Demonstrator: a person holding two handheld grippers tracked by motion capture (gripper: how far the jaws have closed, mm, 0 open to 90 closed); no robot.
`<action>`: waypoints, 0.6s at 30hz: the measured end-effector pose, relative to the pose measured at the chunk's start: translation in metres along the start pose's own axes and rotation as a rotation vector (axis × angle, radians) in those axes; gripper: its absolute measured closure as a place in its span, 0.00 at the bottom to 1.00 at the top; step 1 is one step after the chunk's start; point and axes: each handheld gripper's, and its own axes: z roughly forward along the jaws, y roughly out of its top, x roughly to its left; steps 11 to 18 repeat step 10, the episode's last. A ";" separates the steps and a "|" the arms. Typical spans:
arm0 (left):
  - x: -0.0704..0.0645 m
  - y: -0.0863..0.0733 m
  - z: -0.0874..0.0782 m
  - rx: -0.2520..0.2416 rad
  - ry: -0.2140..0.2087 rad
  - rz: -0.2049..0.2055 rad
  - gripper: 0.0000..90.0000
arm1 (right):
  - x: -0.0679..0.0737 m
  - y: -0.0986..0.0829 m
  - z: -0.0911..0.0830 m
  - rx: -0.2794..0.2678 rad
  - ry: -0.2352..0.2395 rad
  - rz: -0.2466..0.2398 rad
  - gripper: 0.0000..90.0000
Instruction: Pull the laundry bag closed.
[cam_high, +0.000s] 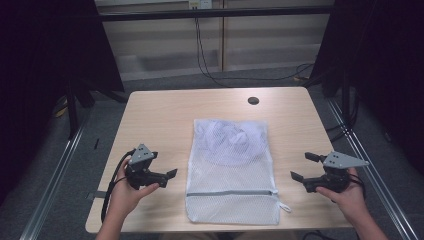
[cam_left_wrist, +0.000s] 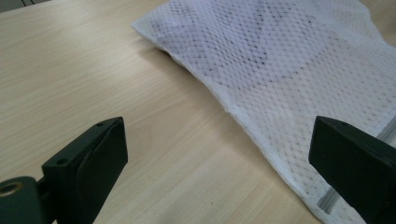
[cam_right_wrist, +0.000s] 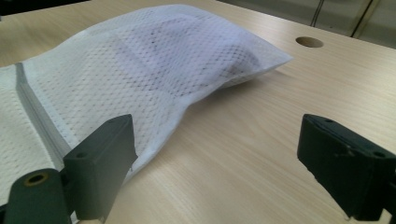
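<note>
- A white mesh laundry bag (cam_high: 232, 172) is lying flat in the middle of the wooden table (cam_high: 160, 120), its long side running away from the person.
- Something pale and bundled is sitting inside the far half of the bag, making that half bulge; what it is cannot be told through the mesh.
- A grey zipper (cam_high: 232, 193) is running across the bag near the end closest to the person, with a small white pull (cam_high: 285, 207) sticking out at the bag's right edge.
- The left gripper (cam_high: 170, 174) is being held in the person's left hand (cam_high: 127, 192) just left of the bag, pointing toward its left edge without touching it.
- In the left gripper view, its jaws are standing wide apart with nothing between them, and the bag's edge (cam_left_wrist: 261, 135) is lying ahead on the bare tabletop.
- The right gripper (cam_high: 302, 167) is being held in the person's right hand (cam_high: 345, 195) to the right of the bag, a little apart from it, pointing inward.
- In the right gripper view, its jaws are likewise spread wide and gripping nothing; the bulging part of the bag (cam_right_wrist: 168, 60) is rising ahead of the one jaw.
- A round cable hole (cam_high: 253, 100) is sitting in the table beyond the bag's far end.
</note>
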 end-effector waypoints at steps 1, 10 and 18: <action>0.001 -0.001 0.000 -0.001 0.011 -0.003 0.05 | -0.001 0.000 0.000 0.002 0.003 0.000 0.12; 0.004 -0.005 0.002 -0.010 0.014 -0.017 0.05 | 0.001 -0.002 0.002 0.016 0.013 -0.001 0.11; 0.004 -0.005 0.002 -0.010 0.014 -0.017 0.05 | 0.001 -0.002 0.002 0.016 0.013 -0.001 0.11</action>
